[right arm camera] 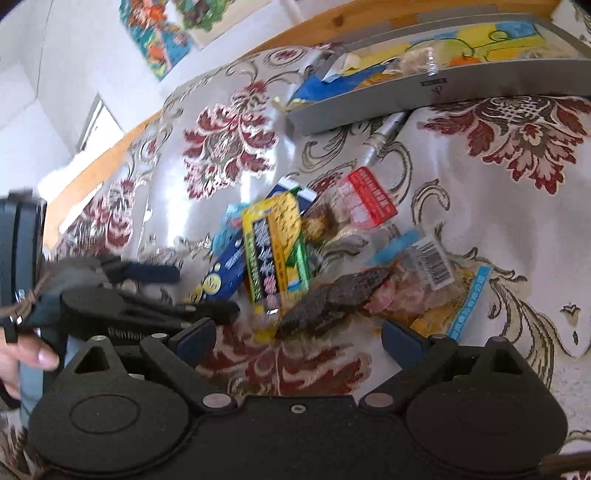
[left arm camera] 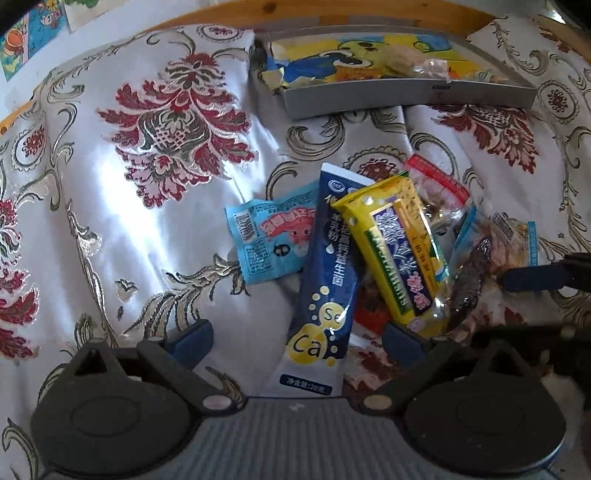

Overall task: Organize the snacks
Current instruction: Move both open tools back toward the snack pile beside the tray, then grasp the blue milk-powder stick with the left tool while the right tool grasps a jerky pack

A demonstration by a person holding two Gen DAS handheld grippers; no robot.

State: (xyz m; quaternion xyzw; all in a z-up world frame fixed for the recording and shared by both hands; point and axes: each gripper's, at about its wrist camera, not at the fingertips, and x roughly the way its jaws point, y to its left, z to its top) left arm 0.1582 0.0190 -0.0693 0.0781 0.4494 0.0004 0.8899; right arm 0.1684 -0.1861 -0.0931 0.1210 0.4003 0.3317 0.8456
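Snacks (left arm camera: 369,243) lie heaped on the floral cloth (left arm camera: 129,184) below the grey box (left arm camera: 406,98), both the left gripper (left arm camera: 295,339) and right gripper (right arm camera: 299,338) apparently spread wide, empty, just beside the pile.

White wall (right arm camera: 44,66), colourful posters (right arm camera: 155,33), wooden edge (right arm camera: 96,177), floral cloth (left arm camera: 110,184).
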